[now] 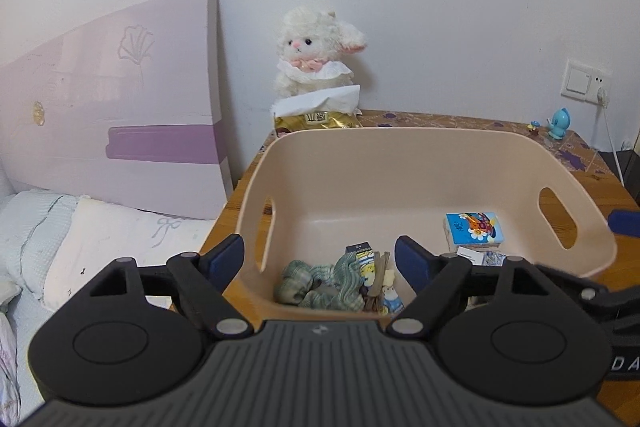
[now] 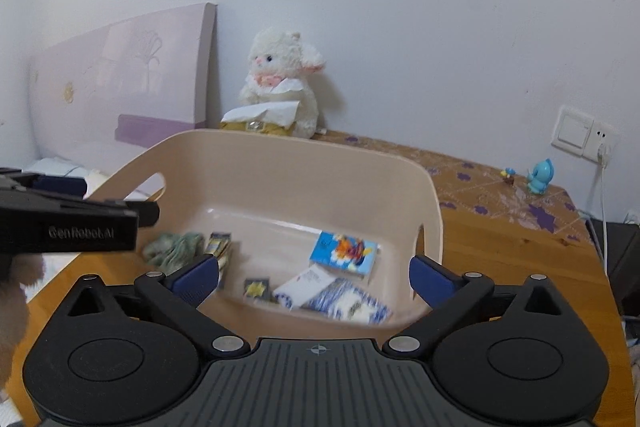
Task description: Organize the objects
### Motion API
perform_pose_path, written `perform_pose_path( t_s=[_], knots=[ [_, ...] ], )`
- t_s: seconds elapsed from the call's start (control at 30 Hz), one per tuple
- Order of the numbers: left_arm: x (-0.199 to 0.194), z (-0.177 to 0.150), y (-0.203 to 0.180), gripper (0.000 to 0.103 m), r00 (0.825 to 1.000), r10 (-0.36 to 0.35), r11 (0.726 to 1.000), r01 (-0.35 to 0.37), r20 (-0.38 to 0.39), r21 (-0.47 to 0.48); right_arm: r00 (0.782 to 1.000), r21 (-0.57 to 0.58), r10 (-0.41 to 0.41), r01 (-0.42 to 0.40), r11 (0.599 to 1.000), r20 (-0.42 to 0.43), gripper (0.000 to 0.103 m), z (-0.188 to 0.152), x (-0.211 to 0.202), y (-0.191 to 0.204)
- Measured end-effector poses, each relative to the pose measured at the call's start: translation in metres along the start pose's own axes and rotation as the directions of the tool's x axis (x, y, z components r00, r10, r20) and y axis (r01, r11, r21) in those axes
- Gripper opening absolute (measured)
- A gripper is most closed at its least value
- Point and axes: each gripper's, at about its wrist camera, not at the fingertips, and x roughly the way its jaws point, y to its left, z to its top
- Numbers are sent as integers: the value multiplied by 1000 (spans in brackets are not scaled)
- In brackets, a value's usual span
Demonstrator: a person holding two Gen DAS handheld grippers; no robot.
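A beige plastic bin [image 1: 400, 163] with cut-out handles stands on a wooden table [image 2: 500, 259]. Inside lie a green checked cloth [image 1: 320, 283], a small cartoon card pack [image 1: 366, 263], a blue tissue pack [image 1: 474, 227] and blue-white packets [image 2: 344, 301]. My left gripper [image 1: 320, 259] is open and empty, its fingers straddling the bin's near left corner. My right gripper [image 2: 314, 275] is open and empty over the bin's near edge. The left gripper's body [image 2: 68, 223] shows at the left of the right wrist view.
A white plush lamb [image 1: 312, 55] sits at the back behind a gold tissue pack [image 1: 316, 119]. A small blue figurine [image 1: 558, 123] stands by a wall socket [image 1: 586, 83]. A bed with pillows [image 1: 100, 231] and a pink headboard [image 1: 120, 107] lie left.
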Motion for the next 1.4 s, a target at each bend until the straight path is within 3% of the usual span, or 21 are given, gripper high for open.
perform_pose_path(
  t_s=[0.57,1.1,1.4],
  knots=[
    [-63,-55,-2,91,998,52,999,-52,-45,0,997,21,32,-30,999,-69,103,-52,-53,8],
    [-97,-98,-2,91,996,-46,998,43,-79,-39,995,63,52,-47,997,-81,103,-88,-92,11],
    [-112,-109,-4,91,997,-26,1000,26,-74,-2,995,45,55,-52,998,-82,103,-96,-107,15]
  ],
)
